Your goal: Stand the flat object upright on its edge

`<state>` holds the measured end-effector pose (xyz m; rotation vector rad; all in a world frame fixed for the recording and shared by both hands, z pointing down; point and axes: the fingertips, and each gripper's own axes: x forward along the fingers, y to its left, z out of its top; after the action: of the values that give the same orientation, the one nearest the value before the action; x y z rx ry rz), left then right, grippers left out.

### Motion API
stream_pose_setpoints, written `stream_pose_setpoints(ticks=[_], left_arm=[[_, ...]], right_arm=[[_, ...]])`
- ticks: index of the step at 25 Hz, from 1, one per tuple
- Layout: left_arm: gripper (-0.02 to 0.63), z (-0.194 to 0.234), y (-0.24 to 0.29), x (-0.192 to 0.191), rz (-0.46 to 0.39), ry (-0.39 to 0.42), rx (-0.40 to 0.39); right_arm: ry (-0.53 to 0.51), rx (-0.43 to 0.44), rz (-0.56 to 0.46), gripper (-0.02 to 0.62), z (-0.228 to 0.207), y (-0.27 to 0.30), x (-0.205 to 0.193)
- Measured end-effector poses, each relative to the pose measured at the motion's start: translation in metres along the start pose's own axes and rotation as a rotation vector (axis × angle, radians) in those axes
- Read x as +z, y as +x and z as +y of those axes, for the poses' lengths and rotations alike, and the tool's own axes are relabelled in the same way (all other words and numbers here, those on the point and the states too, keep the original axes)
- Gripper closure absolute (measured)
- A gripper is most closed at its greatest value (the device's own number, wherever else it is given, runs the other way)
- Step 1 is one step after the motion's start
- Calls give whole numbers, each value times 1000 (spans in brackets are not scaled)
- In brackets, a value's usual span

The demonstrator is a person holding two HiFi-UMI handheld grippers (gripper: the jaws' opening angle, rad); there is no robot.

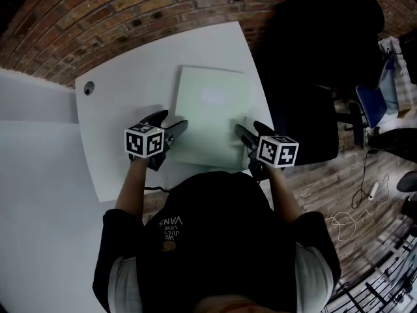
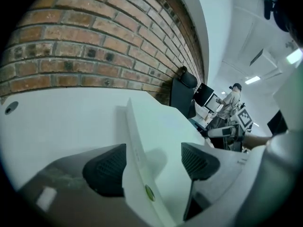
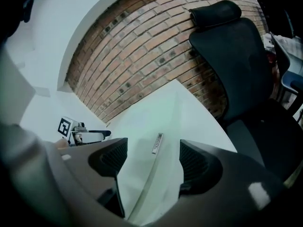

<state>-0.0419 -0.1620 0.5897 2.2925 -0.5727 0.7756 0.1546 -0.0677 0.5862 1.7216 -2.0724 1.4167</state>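
So the pale green flat rectangular box (image 1: 212,113) is lying flat on the white desk (image 1: 124,109). My left fingers (image 2: 106,171) are spread wide around its left edge, and my right fingers (image 3: 199,162) are spread around its right edge (neither pair's actually pinching it).

- One flat box (image 1: 212,116) on the desk.
- One desk (image 1: 124,103) under it, with one round hole (image 1: 88,89) near its corner.
- Two grippers, the left gripper (image 1: 171,124) and the right gripper (image 1: 253,130); two jaws on each, four in all.
- Two marker cubes, one on each gripper.
- One black office chair (image 1: 306,126) beside the desk.
- One brick wall (image 1: 130,12).
- One person (image 2: 232,97) far off, seen in the left gripper view.
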Motion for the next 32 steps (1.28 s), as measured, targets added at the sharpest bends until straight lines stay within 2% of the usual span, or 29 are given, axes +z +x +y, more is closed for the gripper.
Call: stream_pose_setpoints(ticks=[5,10,16,20,26,32], left_arm=[[244,3,8,-7,44,-42,-14],[244,2,17,-14,98,-52,-42],[244,-1,25,-16,127,-55,-67],[244,-4,28,-13,134,-68,-84],[244,-4,33,-17,148,-140,-124],[244,-6,33,-16,138,-136,-106]], right_arm=[[45,21,69,261,-6,10,-11],[73,60,117,261,-4,21,-15],[70,62,172,261,-5,30,-18],[70,79,209,261,-5,35,-23],[107,116,243,244,-8,39,-24],[82,112,257,247,-6,39,-23]])
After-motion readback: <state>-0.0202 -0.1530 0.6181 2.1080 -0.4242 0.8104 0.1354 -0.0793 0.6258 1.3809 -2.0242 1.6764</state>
